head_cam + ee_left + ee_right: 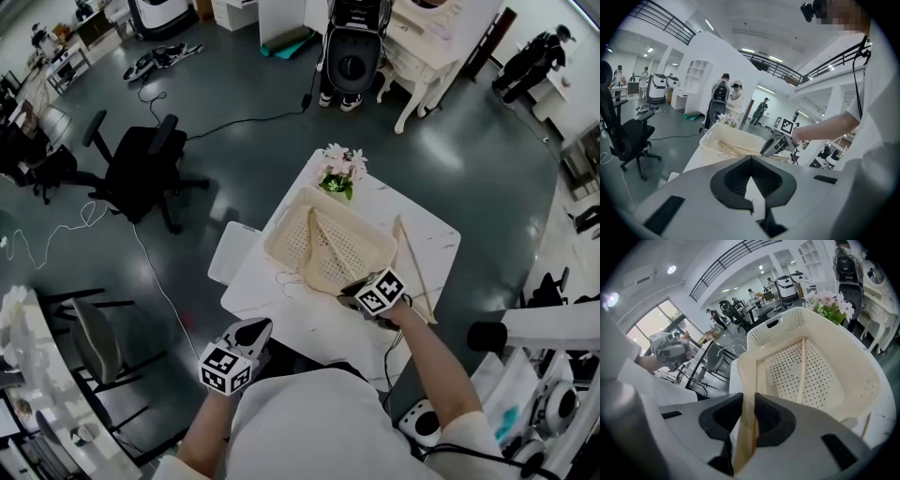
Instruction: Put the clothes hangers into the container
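A cream perforated basket [281, 234] stands on the white table [309, 323]. A wooden hanger [330, 246] lies inside it, one end reaching over the near rim. My right gripper [358, 294] is shut on that end, just at the basket's near right corner. In the right gripper view the wooden strip [749, 427] runs between the jaws [749, 397] and on into the basket [862, 376]. A second wooden hanger [412, 267] lies on the table right of the basket. My left gripper [255, 330] hangs off the table's near left corner, shut and empty [751, 161].
A pot of pink flowers [342, 171] stands at the table's far edge behind the basket. A white panel [232, 251] juts out at the table's left. A black office chair [141, 169] and cables are on the floor to the left.
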{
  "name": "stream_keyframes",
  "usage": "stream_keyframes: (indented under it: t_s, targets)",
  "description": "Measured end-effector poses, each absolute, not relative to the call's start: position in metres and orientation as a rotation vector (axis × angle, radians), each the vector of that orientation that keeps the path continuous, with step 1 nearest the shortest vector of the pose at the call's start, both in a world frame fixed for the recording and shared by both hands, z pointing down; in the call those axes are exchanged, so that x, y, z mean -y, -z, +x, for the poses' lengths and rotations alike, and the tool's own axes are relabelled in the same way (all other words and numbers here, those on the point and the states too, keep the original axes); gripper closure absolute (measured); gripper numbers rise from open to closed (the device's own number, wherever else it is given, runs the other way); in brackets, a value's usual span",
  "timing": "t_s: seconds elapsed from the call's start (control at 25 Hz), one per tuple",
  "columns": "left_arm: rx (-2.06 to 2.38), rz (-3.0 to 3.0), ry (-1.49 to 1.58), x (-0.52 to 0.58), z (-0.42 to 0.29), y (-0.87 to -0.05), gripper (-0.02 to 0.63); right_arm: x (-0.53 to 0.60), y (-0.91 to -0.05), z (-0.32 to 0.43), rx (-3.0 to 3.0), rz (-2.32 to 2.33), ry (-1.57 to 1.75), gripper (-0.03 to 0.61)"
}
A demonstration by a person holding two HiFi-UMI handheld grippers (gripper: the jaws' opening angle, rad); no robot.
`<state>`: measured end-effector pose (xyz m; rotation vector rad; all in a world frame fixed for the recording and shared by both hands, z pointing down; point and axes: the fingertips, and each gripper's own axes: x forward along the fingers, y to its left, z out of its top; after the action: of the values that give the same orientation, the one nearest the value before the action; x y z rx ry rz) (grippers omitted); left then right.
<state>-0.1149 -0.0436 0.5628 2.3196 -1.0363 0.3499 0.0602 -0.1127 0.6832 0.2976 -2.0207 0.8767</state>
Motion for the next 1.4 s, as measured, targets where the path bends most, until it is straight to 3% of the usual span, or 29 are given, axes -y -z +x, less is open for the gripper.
stream_keyframes:
  t_s: [0.16,0.28,0.72,1.12,1.4]
  targets:
    - [1.041,2.319,-0.346,0.047,-0.123,-0.562,0.606,0.119,-0.683,0.056,2.027,0.315,-0.792,0.478]
    - [1.033,2.319,-0.342,0.048,-0.127,-0.563,0.606,0.119,-0.678,0.055,2.032,0.326,-0.718,0.433]
    - [0.936,2.38,-0.345,0.056,-0.12,-0.563,0.606,0.115,-0.636,0.067,2.101,0.518,-0.643,0.431]
    - [0.794,2.453,-0.343,0.058,-0.108,-0.559,0.606,0.081,-0.614,0.077,2.187,0.77,-0.761,0.542]
    - [0.682,2.506,-0.366,0.051,-0.107,-0.559,0.606,0.05,-0.605,0.074,2.245,0.941,-0.841,0.555]
